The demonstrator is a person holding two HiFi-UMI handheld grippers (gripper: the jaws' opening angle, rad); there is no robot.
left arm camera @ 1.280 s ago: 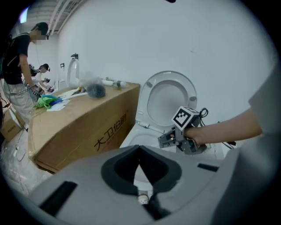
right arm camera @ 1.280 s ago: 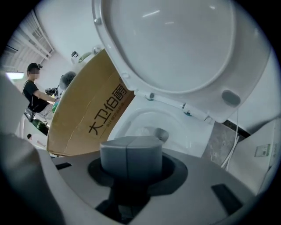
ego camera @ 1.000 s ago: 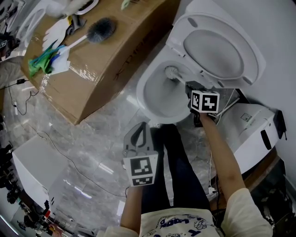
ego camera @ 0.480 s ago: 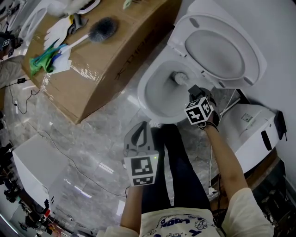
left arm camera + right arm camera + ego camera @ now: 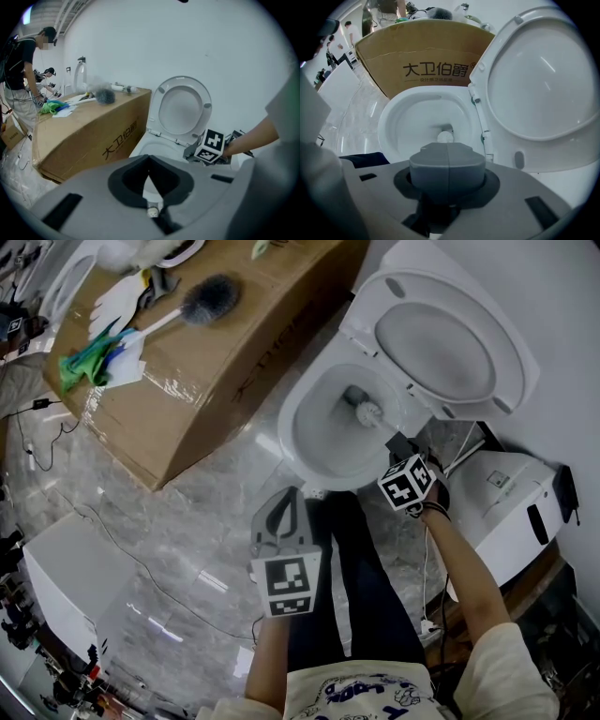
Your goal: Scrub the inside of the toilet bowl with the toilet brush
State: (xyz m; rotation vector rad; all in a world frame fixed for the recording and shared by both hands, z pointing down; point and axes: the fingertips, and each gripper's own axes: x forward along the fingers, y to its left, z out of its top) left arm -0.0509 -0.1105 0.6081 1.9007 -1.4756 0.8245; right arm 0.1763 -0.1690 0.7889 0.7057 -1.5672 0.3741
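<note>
The white toilet bowl [image 5: 314, 432] stands with its lid [image 5: 441, 343] raised. A toilet brush runs into the bowl, and its white head [image 5: 367, 412] lies low on the bowl's right side. In the right gripper view the head [image 5: 445, 137] shows just beyond the jaws. My right gripper [image 5: 397, 442] hangs over the bowl's right rim, shut on the brush handle, which the jaws hide. My left gripper [image 5: 288, 496] hovers over the floor in front of the bowl, shut with nothing in it; its jaw tips [image 5: 149, 161] meet.
A long cardboard box [image 5: 216, 362] lies left of the toilet, with a dark brush [image 5: 208, 298], gloves and cloths on top. A white unit [image 5: 506, 493] stands to the right and a white box [image 5: 66, 582] at the lower left. Cables cross the floor. People [image 5: 21, 70] stand beyond the box.
The brush head has slid from the bowl's back toward its near right side. My right gripper has drawn back toward me and tilted. The left gripper has stayed put.
</note>
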